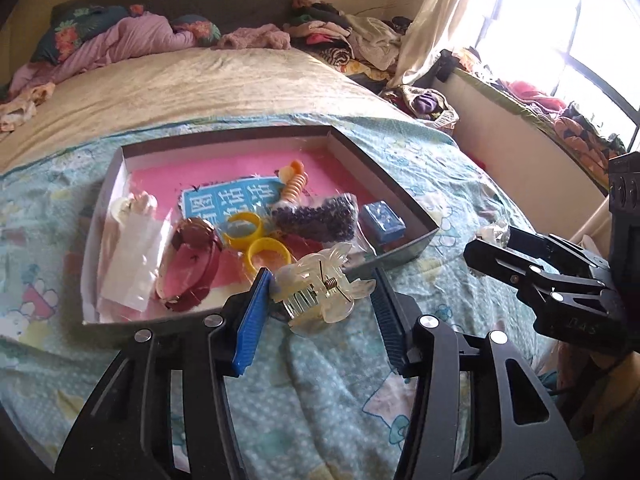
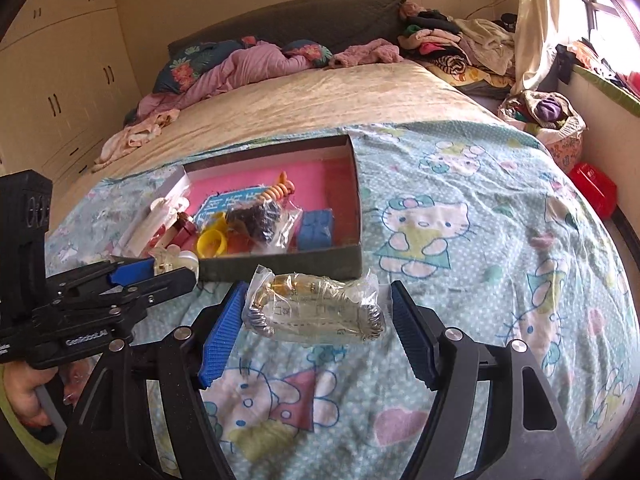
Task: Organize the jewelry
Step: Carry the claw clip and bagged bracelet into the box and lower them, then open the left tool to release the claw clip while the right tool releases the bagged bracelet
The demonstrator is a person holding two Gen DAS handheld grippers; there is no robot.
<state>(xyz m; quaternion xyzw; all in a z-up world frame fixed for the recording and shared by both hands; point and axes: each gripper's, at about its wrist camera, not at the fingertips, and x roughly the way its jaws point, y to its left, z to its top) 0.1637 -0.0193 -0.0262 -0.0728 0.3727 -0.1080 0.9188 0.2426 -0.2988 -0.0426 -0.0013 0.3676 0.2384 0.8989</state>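
A shallow dark box point(image 1: 224, 133) with a pink lining lies on the cartoon-print bedsheet. It holds yellow rings point(image 1: 256, 236), a bag of dark beads point(image 1: 320, 216), a small blue case point(image 1: 382, 220), an orange spiral tie point(image 1: 294, 189) and a dark red band point(image 1: 196, 256). My left gripper point(image 1: 320, 273) is shut on a clear claw hair clip point(image 1: 320, 296), held just off the box's near edge. My right gripper point(image 2: 318, 286) is shut on a clear bag of gold and silver bracelets point(image 2: 316, 312), held above the sheet in front of the box point(image 2: 280, 266).
Crumpled pink bedding and floral pillows point(image 1: 120, 36) lie at the headboard. A clothes pile point(image 1: 352, 40) fills the far right corner. A basket point(image 2: 540, 116) and a red case point(image 2: 592, 188) sit beside the bed. Cupboards point(image 2: 56, 92) stand at left.
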